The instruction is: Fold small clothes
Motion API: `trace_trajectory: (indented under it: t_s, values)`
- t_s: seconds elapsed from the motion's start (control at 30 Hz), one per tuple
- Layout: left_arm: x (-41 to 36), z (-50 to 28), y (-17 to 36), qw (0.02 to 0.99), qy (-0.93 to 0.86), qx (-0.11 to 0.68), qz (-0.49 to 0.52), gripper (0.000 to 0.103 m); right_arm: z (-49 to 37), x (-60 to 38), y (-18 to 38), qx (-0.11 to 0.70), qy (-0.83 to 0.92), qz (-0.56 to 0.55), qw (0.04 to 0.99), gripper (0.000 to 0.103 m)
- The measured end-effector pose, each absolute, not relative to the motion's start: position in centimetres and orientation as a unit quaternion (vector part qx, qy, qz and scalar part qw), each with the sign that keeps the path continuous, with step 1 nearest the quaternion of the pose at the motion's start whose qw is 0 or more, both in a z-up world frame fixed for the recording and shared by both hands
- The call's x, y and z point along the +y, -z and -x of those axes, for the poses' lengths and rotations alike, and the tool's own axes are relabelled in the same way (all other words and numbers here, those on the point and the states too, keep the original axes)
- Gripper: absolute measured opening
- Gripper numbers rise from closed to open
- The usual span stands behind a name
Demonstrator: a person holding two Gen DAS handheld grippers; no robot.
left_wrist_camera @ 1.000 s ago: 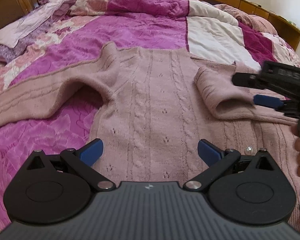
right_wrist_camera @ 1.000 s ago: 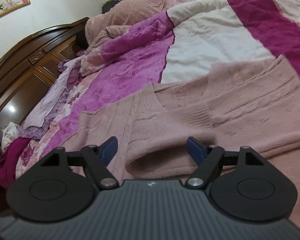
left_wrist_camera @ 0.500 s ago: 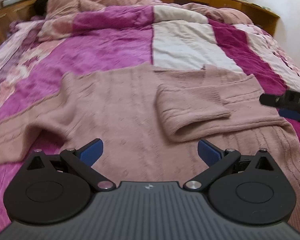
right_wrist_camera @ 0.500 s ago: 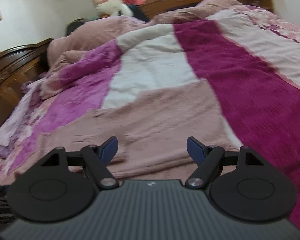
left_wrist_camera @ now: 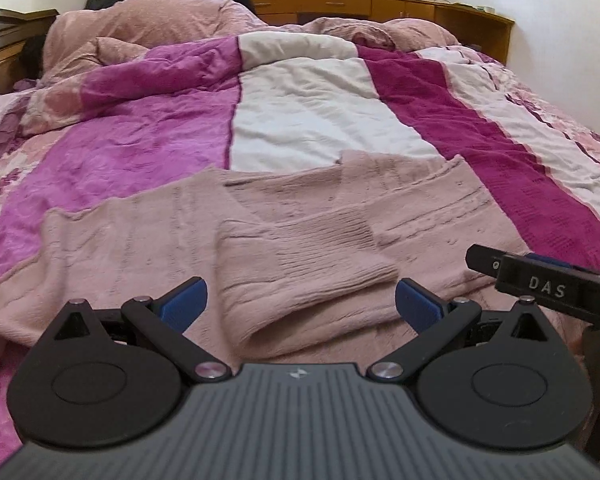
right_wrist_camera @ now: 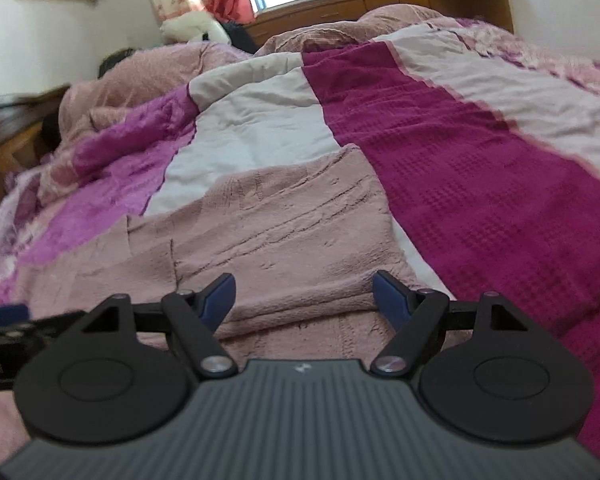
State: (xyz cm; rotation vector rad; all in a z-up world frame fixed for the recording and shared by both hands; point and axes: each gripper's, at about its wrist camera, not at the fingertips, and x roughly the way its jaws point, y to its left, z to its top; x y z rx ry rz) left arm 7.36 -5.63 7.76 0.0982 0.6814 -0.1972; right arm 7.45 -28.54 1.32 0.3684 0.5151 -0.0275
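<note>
The pink knitted sweater [left_wrist_camera: 188, 232] lay spread flat on the bed, resting on the striped quilt [left_wrist_camera: 308, 120], with one sleeve [left_wrist_camera: 300, 276] laid across the body so its ribbed cuff end sat near the middle of the garment. That placement reads as the first inward fold, narrowing the garment before any lengthwise fold.

The left gripper [left_wrist_camera: 301, 300] hung low over the near part of the sweater, jaws wide and holding nothing; the folded sleeve lay between and just beyond its blue fingertips [left_wrist_camera: 184, 300], apparently not touched. The right gripper [right_wrist_camera: 304, 294] was likewise wide, with nothing held, and was poised over the sweater's right portion close to its edge beside the magenta stripe [right_wrist_camera: 480, 184]. In the left wrist view its body showed at the right margin, just beside the left tool.

In the inspector's judgement, both tools were standing off the cloth between grasps, and the opposite sleeve, which trailed off toward the left side of the quilt [left_wrist_camera: 12, 304], remained unfolded. The fold appeared about partway done. The knit looked thick and limp, so a shallow pinch might drag one layer only and disturb the sleeve already laid.

Heaped pink bedding [left_wrist_camera: 140, 24] lay at the far end of the bed.
</note>
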Motion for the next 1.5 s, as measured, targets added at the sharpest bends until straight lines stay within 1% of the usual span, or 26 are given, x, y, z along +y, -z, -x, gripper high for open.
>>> trace_trajectory:
  t_s: [0.3,0.43,0.53,0.6,0.67,0.73,0.77,0.97,1.1,1.17,1.27,1.33,1.37,1.43,1.5]
  values:
    - [-7.4,-9.5,-5.4,0.934,0.116,0.335,-0.052,0.103,-7.1,-29.2,-0.5,0.239,0.003,-0.215,0.947,0.077]
    - [-8.2,-10.4,-4.6,0.934,0.110,0.329,-0.082,0.087,-7.1,-29.2,-0.3,0.240,0.003,-0.215,0.947,0.077]
    - [-8.5,-11.0,-3.8,0.930,0.120,0.336,-0.090,0.081,-7.1,-29.2,-0.3,0.240,0.003,-0.214,0.947,0.077]
    - [-8.7,-10.9,-3.5,0.933,0.124,0.323,-0.101,0.068,-7.2,-29.2,-0.3,0.240,0.003,-0.214,0.947,0.077]
    - [-8.9,-10.6,-3.4,0.936,0.123,0.311,-0.110,0.037,-7.2,-29.1,-0.2,0.241,0.003,-0.213,0.947,0.077]
    - [-8.5,-10.5,-3.8,0.940,0.119,0.304,-0.102,0.021,-7.2,-29.1,-0.2,0.241,0.003,-0.213,0.947,0.077]
    - [-8.1,-10.5,-4.1,0.943,0.114,0.300,-0.092,0.019,-7.2,-29.1,-0.2,0.241,0.003,-0.214,0.947,0.077]
    - [-3.0,-10.0,-6.6,0.964,0.025,0.265,-0.028,0.018,-7.2,-29.1,-0.2,0.241,0.003,-0.211,0.947,0.077]
    - [1.3,-9.6,-7.2,0.963,-0.027,0.267,-0.016,0.018,-7.2,-29.0,-0.2,0.243,0.004,-0.206,0.948,0.077]
    - [3.3,-9.4,-7.0,0.958,-0.051,0.280,-0.011,0.019,-7.2,-28.9,-0.2,0.243,0.005,-0.204,0.948,0.077]
    - [5.9,-9.1,-6.0,0.944,-0.064,0.324,0.013,0.019,-7.2,-28.9,-0.2,0.244,0.006,-0.201,0.949,0.077]
    - [6.9,-8.6,-5.4,0.936,-0.082,0.343,0.011,0.020,-7.2,-28.9,-0.2,0.244,0.006,-0.201,0.949,0.077]
    - [7.4,-8.3,-5.2,0.934,-0.088,0.346,0.009,0.029,-7.2,-28.9,-0.2,0.244,0.006,-0.201,0.949,0.077]
    - [8.3,-7.6,-4.9,0.932,-0.095,0.351,0.014,0.035,-7.2,-28.8,-0.2,0.245,0.006,-0.198,0.949,0.077]
    - [9.0,-6.9,-5.0,0.929,-0.096,0.356,0.023,0.035,-7.3,-28.7,-0.3,0.246,0.008,-0.194,0.950,0.077]
